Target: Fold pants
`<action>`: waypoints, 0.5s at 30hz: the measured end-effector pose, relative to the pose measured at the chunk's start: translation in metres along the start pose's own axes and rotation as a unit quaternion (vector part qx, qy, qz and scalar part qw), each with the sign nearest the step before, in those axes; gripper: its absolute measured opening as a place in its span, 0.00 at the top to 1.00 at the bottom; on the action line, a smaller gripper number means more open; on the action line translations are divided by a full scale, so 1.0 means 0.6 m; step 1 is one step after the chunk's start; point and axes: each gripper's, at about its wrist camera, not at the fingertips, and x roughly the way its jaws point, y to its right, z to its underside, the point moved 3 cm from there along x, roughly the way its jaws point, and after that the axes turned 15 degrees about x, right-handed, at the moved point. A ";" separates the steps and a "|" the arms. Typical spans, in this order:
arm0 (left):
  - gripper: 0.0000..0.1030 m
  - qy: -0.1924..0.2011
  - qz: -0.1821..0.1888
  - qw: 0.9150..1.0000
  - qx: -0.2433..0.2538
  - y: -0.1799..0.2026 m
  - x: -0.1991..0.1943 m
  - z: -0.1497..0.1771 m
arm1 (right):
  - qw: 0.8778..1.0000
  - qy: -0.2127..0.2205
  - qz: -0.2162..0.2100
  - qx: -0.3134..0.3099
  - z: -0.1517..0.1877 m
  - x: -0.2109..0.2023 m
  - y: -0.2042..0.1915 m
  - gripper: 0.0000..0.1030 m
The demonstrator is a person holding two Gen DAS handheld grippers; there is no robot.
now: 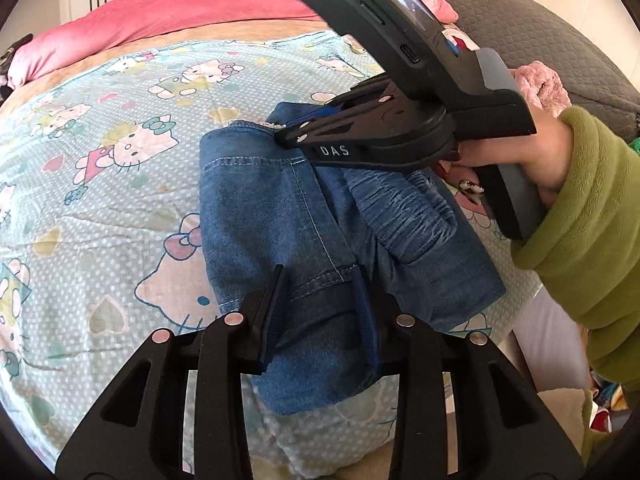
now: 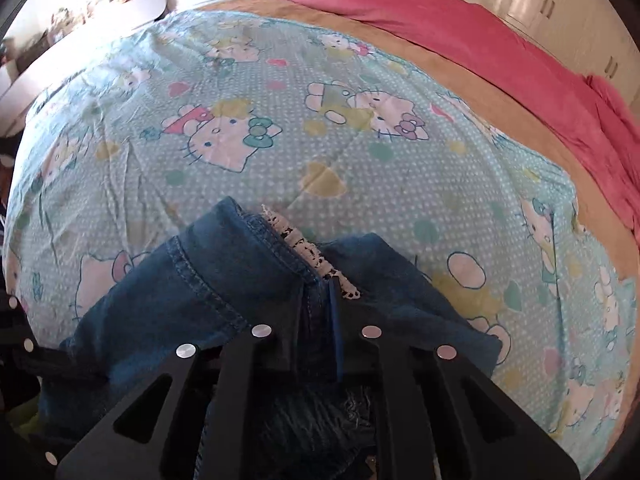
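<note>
The one pair of blue denim pants (image 1: 280,216) lies bunched and partly folded in the middle of the left wrist view, on a pale blue cartoon-cat sheet (image 1: 120,128) spread over the bed. The left gripper (image 1: 320,304) angles steeply down at the lower centre, its two jaws narrow and pinching a stitched fold of denim. The right gripper (image 2: 316,320) in its own view also tilts down, jaws nearly together and clamped on a denim edge beside a strip of white lace trim (image 2: 308,252). In the left view it enters from the upper right, held by a hand (image 1: 532,160) in a green fleece sleeve (image 1: 588,216); white letters "DAS" show on its body. A pink blanket (image 1: 180,12) runs along the top of the frame.
</note>
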 end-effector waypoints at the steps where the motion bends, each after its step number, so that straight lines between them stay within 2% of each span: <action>1: 0.75 0.000 0.000 1.000 0.000 0.000 0.000 0.000 | 1.000 0.004 0.002 0.003 0.000 -0.003 0.002 0.81; 7: 0.73 -0.001 0.002 1.000 -0.001 0.001 0.001 0.003 | 0.998 0.039 -0.009 0.043 -0.003 -0.051 0.024 0.59; 15: 0.73 0.000 0.003 1.000 -0.003 0.002 0.000 0.004 | 0.994 0.091 -0.019 0.050 0.013 -0.133 0.023 0.39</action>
